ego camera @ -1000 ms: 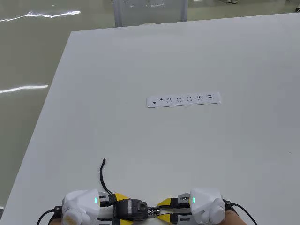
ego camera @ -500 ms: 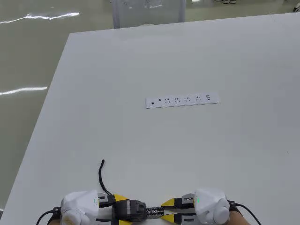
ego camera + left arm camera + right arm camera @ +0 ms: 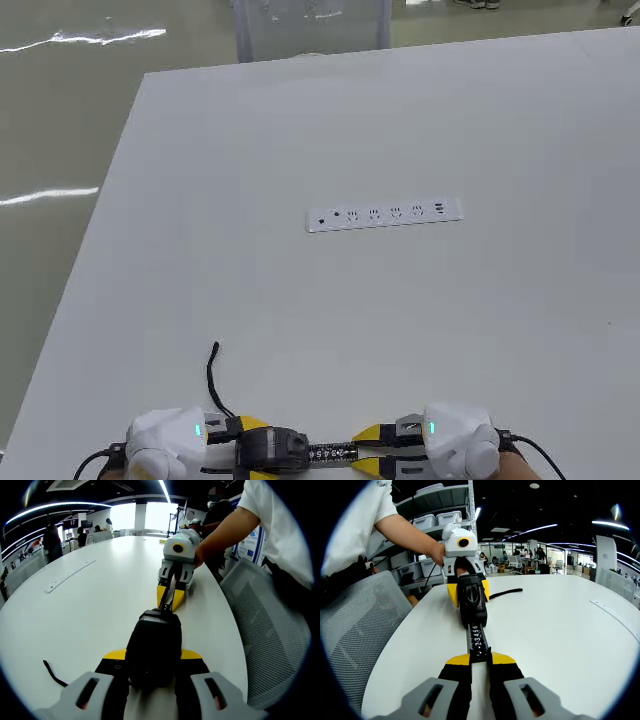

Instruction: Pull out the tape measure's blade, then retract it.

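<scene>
1. Two grippers, one tape measure, one blade, one black strap, one power strip.
2. Left of the tape measure [image 3: 275,449]: the left gripper [image 3: 258,451], jaws clamped against both sides of the black case, with yellow tips showing on either side.
3. From the tape measure's left end, running away from the person: the black strap [image 3: 213,375], lying loose and curved.
4. Out of the tape measure's right end: a short length of blade [image 3: 330,454], drawn straight, with the numbers 2 to 6 readable in the right gripper view.
5. Right of the tape measure, at the blade's far end: the right gripper [image 3: 366,450], jaws almost closed and pinching the blade's tip.
6. Well beyond the tape measure, farther up the surface: the white power strip [image 3: 384,214], lying flat with a row of sockets.
7. Beneath the tape measure: one plain white table [image 3: 300,130], with the case close to its near edge; cannot tell whether touching.
8. Left of the table: pale glossy floor [image 3: 60,120] with streaks of reflected light.
9. On the person's side of the tape measure: a grey mesh chair [image 3: 360,630].
10. Beyond the tape measure in the gripper views: shelves [image 3: 440,510] with bins, ceiling light strips, distant people in an open office.
</scene>
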A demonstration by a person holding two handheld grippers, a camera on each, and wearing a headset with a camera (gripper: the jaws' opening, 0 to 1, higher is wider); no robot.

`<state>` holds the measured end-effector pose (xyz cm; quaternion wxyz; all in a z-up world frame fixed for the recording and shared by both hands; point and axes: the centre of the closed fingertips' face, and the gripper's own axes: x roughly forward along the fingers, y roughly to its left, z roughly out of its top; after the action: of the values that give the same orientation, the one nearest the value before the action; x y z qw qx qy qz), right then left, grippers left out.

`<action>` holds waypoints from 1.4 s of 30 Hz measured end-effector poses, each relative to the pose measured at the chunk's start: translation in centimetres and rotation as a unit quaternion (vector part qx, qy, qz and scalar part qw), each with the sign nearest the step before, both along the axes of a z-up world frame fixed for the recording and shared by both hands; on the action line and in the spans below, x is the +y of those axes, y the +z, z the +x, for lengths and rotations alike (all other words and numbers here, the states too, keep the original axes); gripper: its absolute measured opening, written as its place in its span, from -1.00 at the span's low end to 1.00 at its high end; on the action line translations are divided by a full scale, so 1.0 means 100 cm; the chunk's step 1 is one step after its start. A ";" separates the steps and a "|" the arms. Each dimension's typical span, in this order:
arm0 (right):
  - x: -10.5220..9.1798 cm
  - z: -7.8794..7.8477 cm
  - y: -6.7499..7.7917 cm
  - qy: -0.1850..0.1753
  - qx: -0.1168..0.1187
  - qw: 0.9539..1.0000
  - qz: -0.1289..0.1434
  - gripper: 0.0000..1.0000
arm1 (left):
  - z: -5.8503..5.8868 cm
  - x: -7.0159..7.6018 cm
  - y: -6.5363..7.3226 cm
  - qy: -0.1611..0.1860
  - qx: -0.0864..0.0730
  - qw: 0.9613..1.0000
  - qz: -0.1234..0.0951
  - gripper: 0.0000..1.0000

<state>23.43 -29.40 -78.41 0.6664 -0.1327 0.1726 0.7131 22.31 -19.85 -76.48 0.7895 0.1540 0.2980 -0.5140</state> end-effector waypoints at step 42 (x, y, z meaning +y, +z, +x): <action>-0.060 0.008 -0.001 -0.032 0.013 0.999 -0.007 -0.80 | -0.001 -0.002 -0.001 -0.001 0.003 1.000 0.001 -0.37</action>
<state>24.20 -35.36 -78.50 0.6856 -0.1229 0.1905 0.6917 22.22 -20.01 -76.63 0.7879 0.1533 0.3005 -0.5153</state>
